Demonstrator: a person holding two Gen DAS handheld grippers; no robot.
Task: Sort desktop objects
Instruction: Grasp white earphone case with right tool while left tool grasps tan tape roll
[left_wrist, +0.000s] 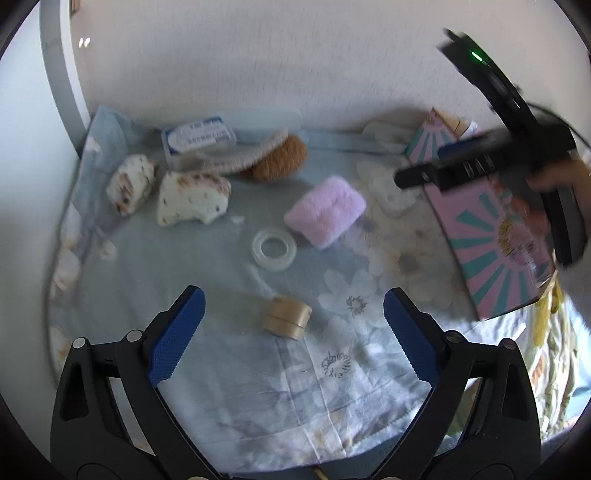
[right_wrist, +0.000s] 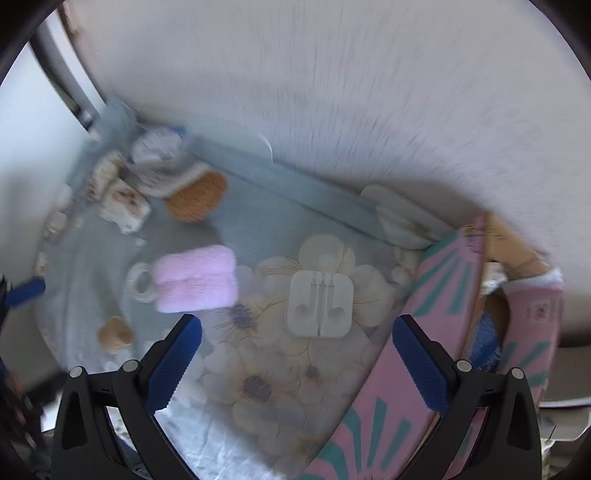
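On the desk, counted from left to right in the left wrist view: two speckled seashells (left_wrist: 131, 182) (left_wrist: 192, 197) side by side at ten o'clock, one clear plastic box with a blue-and-white label (left_wrist: 199, 138) behind them, one white-handled brush (left_wrist: 240, 157) lying against one round brown scrubber (left_wrist: 280, 158), one clear tape ring (left_wrist: 274, 249) near the centre, one small tan roll (left_wrist: 286, 318) below it, one pink fluffy pad (left_wrist: 325, 210) at one o'clock of the ring, one white earphone holder (right_wrist: 319, 304), and one pink-and-teal cardboard box (left_wrist: 495, 243) at three o'clock.

The left hand-held gripper (left_wrist: 293, 332) hangs over the tan roll with its blue pads wide apart, gripping nothing. The right hand-held gripper (right_wrist: 297, 356) also stands wide open and empty, above the earphone holder.

A pale blue cloth with a flower print (left_wrist: 332, 398) covers the desk. A white textured wall (left_wrist: 258, 55) runs along the far edge, and a second pale wall closes the left side, so the shells sit in a corner.

The near half of the cloth is mostly bare. The cardboard box bounds the right side, its open top showing in the right wrist view.
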